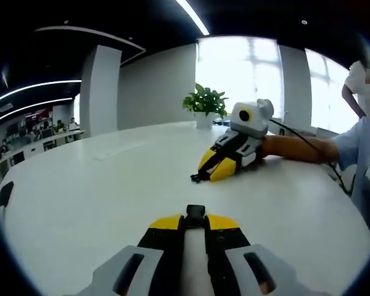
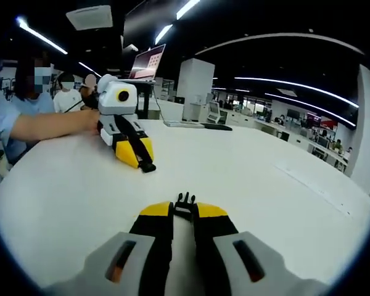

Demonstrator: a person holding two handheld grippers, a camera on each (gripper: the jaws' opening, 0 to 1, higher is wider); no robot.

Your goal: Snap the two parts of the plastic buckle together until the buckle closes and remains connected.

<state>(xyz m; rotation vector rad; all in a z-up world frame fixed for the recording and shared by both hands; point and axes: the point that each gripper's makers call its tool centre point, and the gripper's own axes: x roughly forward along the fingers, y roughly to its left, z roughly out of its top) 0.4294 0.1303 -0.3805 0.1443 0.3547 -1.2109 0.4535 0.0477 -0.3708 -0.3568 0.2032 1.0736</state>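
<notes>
A: Left gripper view, status?
B: Left hand-held gripper point(image 1: 195, 217) at bottom centre, over the white desk point(image 1: 98, 197). Yellow-tipped jaws clenched on a black buckle part point(image 1: 195, 213), which protrudes just past the tips. Right hand-held gripper point(image 1: 205, 174) further out on the desk, right of centre, tips touching or nearly touching the surface. Jaws closed on a small black piece point(image 1: 198, 178) at the tips; shape too small to tell. Forearm point(image 1: 293, 148) behind that gripper, in a light-blue sleeve point(image 1: 357, 143). Well apart from the left gripper. Potted plant point(image 1: 205, 103) at the far desk edge, before a bright window point(image 1: 237, 71).

A: Right gripper view?
B: Right hand-held gripper point(image 2: 184, 213) at bottom centre, jaws closed, grasping the pronged buckle part point(image 2: 184, 201); prongs point forward beyond the tips. Left hand-held gripper point(image 2: 142, 161) at upper left, resting low on the desk point(image 2: 265, 191), jaws shut on a black buckle part point(image 2: 147, 166). Arm point(image 2: 49, 126) holding it enters from the left. Laptop point(image 2: 146, 63) raised behind it.

A: Buckle location?
B: Two halves separate, one in each gripper, well apart above the desk.
</notes>
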